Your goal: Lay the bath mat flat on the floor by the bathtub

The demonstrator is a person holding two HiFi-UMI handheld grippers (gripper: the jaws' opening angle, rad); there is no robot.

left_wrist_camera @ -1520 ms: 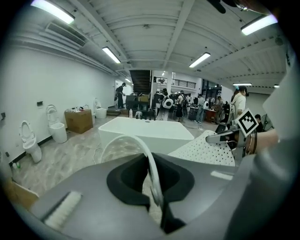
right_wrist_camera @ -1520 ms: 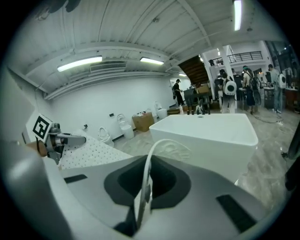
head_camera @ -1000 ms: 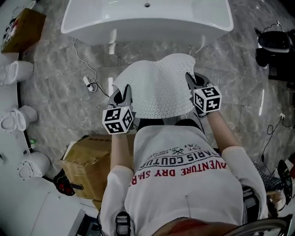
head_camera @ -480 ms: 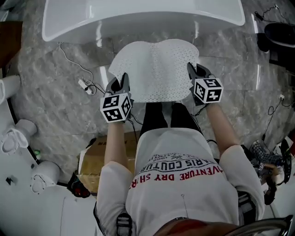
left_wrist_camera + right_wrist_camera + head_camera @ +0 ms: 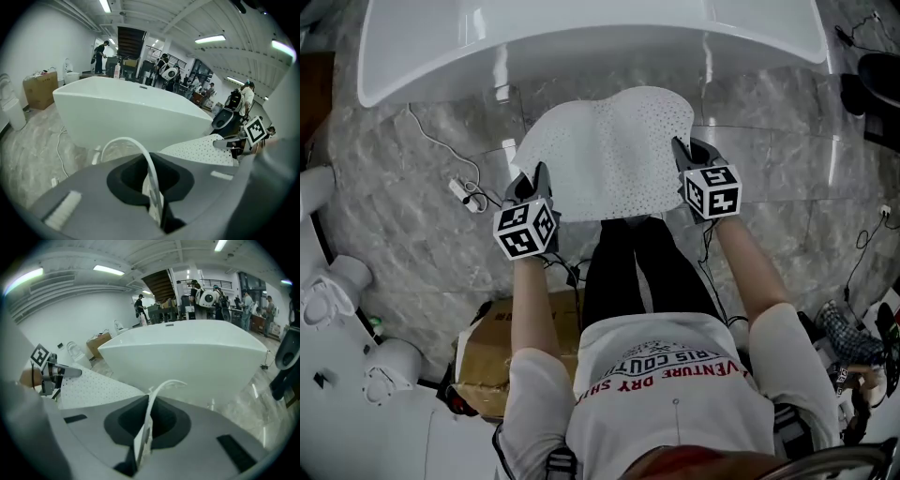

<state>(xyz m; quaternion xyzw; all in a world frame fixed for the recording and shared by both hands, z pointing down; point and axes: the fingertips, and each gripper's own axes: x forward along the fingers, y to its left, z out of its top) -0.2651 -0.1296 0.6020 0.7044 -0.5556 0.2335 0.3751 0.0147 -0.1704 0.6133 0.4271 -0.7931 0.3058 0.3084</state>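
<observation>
Beside the tub [image 5: 581, 42], the mat [image 5: 609, 150] has come down with both hands and now hangs low over the floor [image 5: 422, 220]. The left gripper [image 5: 536, 180] and right gripper [image 5: 680, 152] each pinch a near corner. It looks almost ready to lay.

One bath mat [image 5: 609, 155], one bathtub [image 5: 581, 37], two tools [image 5: 536, 180] [image 5: 682, 156].

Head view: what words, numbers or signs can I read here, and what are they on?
"RIS COUTU": dark letters, upside down, on the person's white T-shirt; the ends are cut off.
"VENTURE DRY SH": red letters on the same shirt.
Smaller line beside them: too small to read.
Left gripper and right gripper: square black-and-white markers, no letters.
Bath mat: dots only.
</observation>
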